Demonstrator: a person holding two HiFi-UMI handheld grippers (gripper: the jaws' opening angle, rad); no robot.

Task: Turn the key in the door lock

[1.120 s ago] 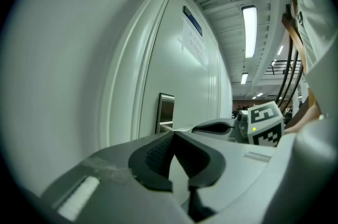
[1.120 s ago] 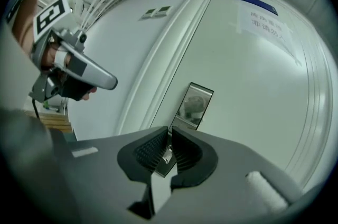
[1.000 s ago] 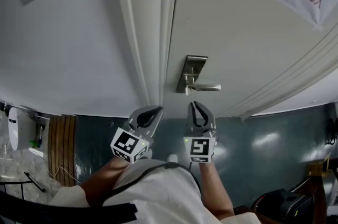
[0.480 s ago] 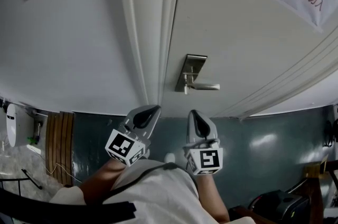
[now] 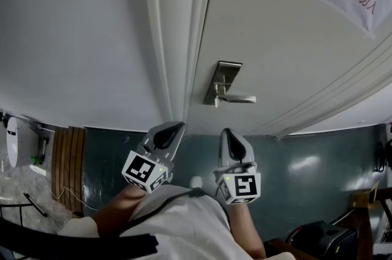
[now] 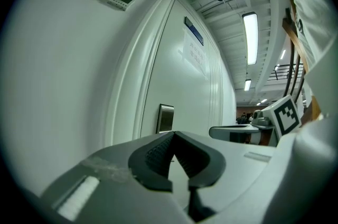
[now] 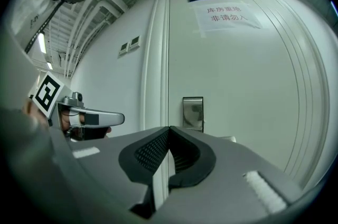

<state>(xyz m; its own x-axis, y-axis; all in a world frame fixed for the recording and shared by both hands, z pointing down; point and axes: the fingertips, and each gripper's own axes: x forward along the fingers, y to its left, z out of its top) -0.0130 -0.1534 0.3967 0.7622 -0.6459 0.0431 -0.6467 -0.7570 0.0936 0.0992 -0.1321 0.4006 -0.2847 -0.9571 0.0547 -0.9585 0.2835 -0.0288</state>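
The right hand-held gripper (image 5: 226,132) is pressed together with nothing in it; it points at the door (image 5: 288,32), just below the lock plate (image 5: 223,76), and does not touch it; the left hand-held gripper (image 5: 176,127) is pressed together and empty too, below the lock plate and off to its left; the handle (image 5: 242,99) sticks out sideways from the lock plate; a key is too small to make out there; so this could be before the key gets turned, or after it was turned and let go.
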